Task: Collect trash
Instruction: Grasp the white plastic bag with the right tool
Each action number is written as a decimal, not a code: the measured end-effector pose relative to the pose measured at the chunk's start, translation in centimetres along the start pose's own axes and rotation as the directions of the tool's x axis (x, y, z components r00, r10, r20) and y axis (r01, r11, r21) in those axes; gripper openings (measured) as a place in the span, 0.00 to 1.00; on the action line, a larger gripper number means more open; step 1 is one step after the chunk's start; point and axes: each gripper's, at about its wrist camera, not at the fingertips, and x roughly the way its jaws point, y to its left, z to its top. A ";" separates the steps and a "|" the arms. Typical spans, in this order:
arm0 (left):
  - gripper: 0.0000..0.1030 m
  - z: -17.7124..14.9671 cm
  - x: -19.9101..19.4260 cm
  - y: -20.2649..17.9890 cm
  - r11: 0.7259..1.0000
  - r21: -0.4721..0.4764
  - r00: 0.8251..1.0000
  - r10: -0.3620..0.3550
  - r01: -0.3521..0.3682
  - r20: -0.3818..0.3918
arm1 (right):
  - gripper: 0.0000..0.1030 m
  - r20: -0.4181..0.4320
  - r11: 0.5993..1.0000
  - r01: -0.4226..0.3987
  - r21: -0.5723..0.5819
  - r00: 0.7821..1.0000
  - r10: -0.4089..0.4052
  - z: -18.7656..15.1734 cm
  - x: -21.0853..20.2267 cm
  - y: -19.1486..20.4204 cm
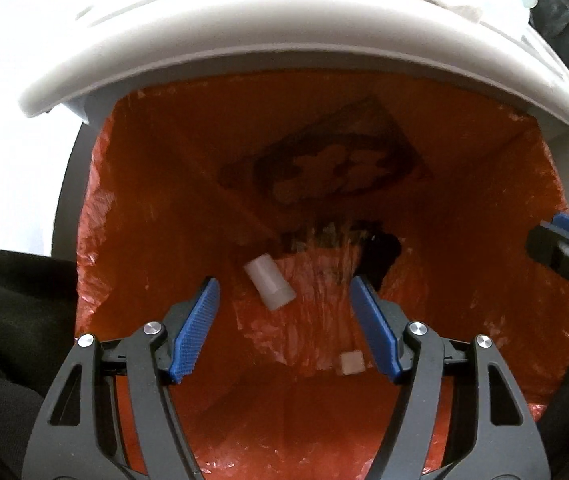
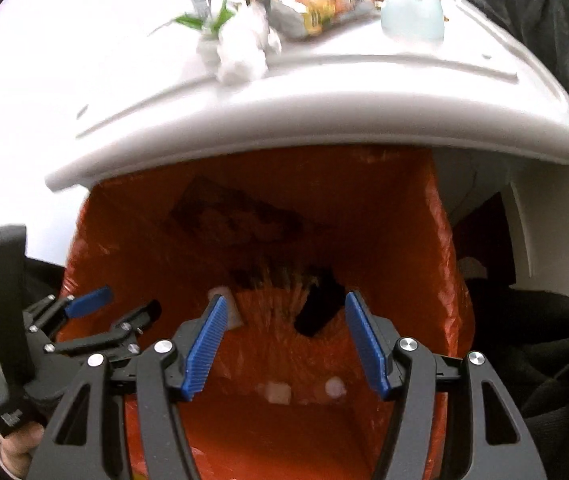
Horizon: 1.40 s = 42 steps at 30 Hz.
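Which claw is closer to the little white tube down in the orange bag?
Left. The left gripper hangs right above the white tube. The right gripper hangs farther to the side, over the dark scrap.

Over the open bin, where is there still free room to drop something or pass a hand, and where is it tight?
Free: the orange-lined bin mouth between both grippers and the white lid. Crowded: the tabletop behind it, with crumpled tissue and a snack wrapper.

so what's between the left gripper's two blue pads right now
In the left wrist view the left gripper holds nothing; a white plastic tube shows in the gap, in the orange bin liner.
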 end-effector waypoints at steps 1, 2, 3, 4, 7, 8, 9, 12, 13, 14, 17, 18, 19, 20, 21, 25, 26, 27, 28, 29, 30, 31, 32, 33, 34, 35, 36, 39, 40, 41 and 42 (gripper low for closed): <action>0.65 0.1 -0.2 0.2 1.000 0.001 1.000 -0.001 0.001 0.012 | 0.59 0.021 1.000 -0.003 -0.002 1.000 0.003 0.5 -0.6 0.0; 0.65 0.2 -0.7 0.1 1.000 0.002 1.000 0.000 0.000 0.029 | 0.59 0.047 1.000 -0.002 -0.004 0.999 0.003 1.1 -1.1 0.2; 0.65 0.3 -1.1 0.1 1.000 0.005 0.999 0.002 -0.002 0.049 | 0.59 0.065 1.000 -0.004 -0.007 0.998 0.004 1.8 -1.4 0.4; 0.65 0.4 -1.6 -0.1 1.000 0.010 0.997 0.004 -0.005 0.071 | 0.59 0.083 1.000 -0.006 -0.010 0.997 0.007 2.7 -1.7 0.6; 0.65 0.7 -2.1 -0.2 1.000 0.027 0.995 0.012 -0.015 0.104 | 0.59 0.144 1.000 0.013 -0.015 0.990 -0.011 5.4 -2.4 1.2; 0.65 0.7 -2.2 -0.3 0.999 0.033 0.994 0.012 -0.016 0.109 | 0.59 0.163 1.000 0.015 -0.020 0.987 -0.011 6.2 -2.8 1.2; 0.65 0.7 -2.2 -0.4 0.999 0.037 0.994 0.012 -0.016 0.111 | 0.59 0.184 0.999 0.025 -0.029 0.983 -0.019 7.4 -2.9 1.4; 0.65 0.6 -2.2 -0.4 0.999 0.037 0.993 0.010 -0.015 0.117 | 0.59 0.209 0.998 0.047 -0.048 0.977 -0.036 9.9 -2.6 1.9; 0.65 0.6 -2.1 -0.3 0.999 0.036 0.993 0.011 -0.015 0.119 | 0.59 0.211 0.997 0.049 -0.051 0.977 -0.037 10.7 -2.3 2.0; 0.65 0.6 -2.2 -0.2 0.999 0.033 0.993 0.011 -0.015 0.121 | 0.59 0.211 0.997 0.053 -0.053 0.977 -0.041 11.4 -1.9 2.2; 0.65 0.7 -2.4 -0.3 1.000 0.028 0.992 0.008 -0.012 0.127 | 0.59 0.208 0.996 0.062 -0.059 0.977 -0.048 13.1 -0.7 2.3; 0.65 0.6 -2.5 -0.2 1.000 0.027 0.992 0.008 -0.011 0.130 | 0.59 0.200 0.996 0.062 -0.062 0.979 -0.049 13.6 -0.3 2.4; 0.65 0.6 -2.6 -0.2 1.000 0.026 0.991 0.007 -0.011 0.132 | 0.59 0.195 0.996 0.058 -0.063 0.980 -0.045 14.0 0.2 2.7; 0.65 0.5 -2.6 -0.1 1.000 0.025 0.991 0.007 -0.010 0.133 | 0.59 0.189 0.997 0.050 -0.063 0.981 -0.038 14.2 0.6 2.9; 0.65 0.5 -2.6 -0.1 1.000 0.024 0.991 0.006 -0.010 0.134 | 0.59 0.186 0.997 0.048 -0.064 0.982 -0.035 14.4 0.8 3.0; 0.65 0.2 -2.1 0.5 1.000 0.020 0.992 -0.002 -0.001 0.130 | 0.54 0.170 0.994 0.072 -0.082 0.984 -0.057 15.2 2.2 3.4; 0.65 0.2 -2.0 0.6 1.000 0.019 0.992 0.000 -0.003 0.127 | 0.49 0.165 0.993 0.078 -0.085 0.984 -0.063 15.3 2.6 3.4; 0.65 0.3 -2.0 0.6 1.000 0.018 0.992 0.000 -0.003 0.126 | 0.47 0.170 0.992 0.089 -0.091 0.983 -0.072 15.5 2.8 3.5; 0.65 0.3 -1.9 0.6 1.000 0.017 0.992 0.000 -0.002 0.125 | 0.45 0.178 0.990 0.098 -0.100 0.981 -0.079 15.7 2.9 3.6; 0.65 0.4 -1.9 0.6 1.000 0.017 0.992 0.000 -0.002 0.124 | 0.42 0.181 0.987 0.110 -0.113 0.980 -0.088 15.9 3.1 3.8; 0.65 0.4 -1.8 0.6 1.000 0.016 0.992 0.001 -0.003 0.123 | 0.37 0.186 0.985 0.119 -0.122 0.978 -0.095 15.9 3.3 4.0; 0.65 0.4 -1.8 0.6 1.000 0.016 0.993 0.003 -0.005 0.122 | 0.36 0.191 0.984 0.128 -0.127 0.976 -0.102 15.9 3.4 4.0; 0.65 0.5 -1.9 0.6 1.000 0.016 0.993 0.005 -0.007 0.122 | 0.34 0.198 0.981 0.138 -0.133 0.974 -0.110 15.9 3.5 4.1; 0.65 0.5 -1.8 0.6 1.000 0.016 0.993 0.007 -0.009 0.122 | 0.33 0.206 0.978 0.152 -0.145 0.971 -0.120 15.6 3.4 4.4; 0.65 0.5 -1.8 0.6 1.000 0.014 0.992 0.010 -0.011 0.122 | 0.33 0.211 0.975 0.161 -0.152 0.969 -0.127 15.4 3.4 4.4; 0.65 0.5 -1.8 0.6 1.000 0.012 0.993 0.010 -0.012 0.121 | 0.33 0.215 0.973 0.167 -0.158 0.968 -0.131 15.3 3.3 4.5; 0.65 0.5 -1.8 0.6 1.000 0.010 0.993 0.010 -0.011 0.120 | 0.32 0.217 0.974 0.165 -0.158 0.968 -0.129 15.2 3.2 4.4; 0.65 0.5 -1.7 0.7 1.000 0.005 0.993 0.013 -0.013 0.121 | 0.32 0.219 0.983 0.134 -0.129 0.970 -0.104 14.5 2.5 3.7; 0.65 0.5 -1.7 0.7 1.000 0.004 0.992 0.014 -0.015 0.123 | 0.32 0.218 0.986 0.121 -0.118 0.972 -0.093 14.6 2.3 3.4; 0.65 0.4 -1.8 0.7 1.000 0.003 0.992 0.016 -0.017 0.124 | 0.32 0.218 0.990 0.101 -0.103 0.973 -0.077 14.5 1.9 3.1; 0.65 0.4 -1.9 0.7 1.000 0.005 0.992 0.019 -0.020 0.127 | 0.32 0.219 0.994 0.071 -0.083 0.974 -0.051 14.2 1.2 2.6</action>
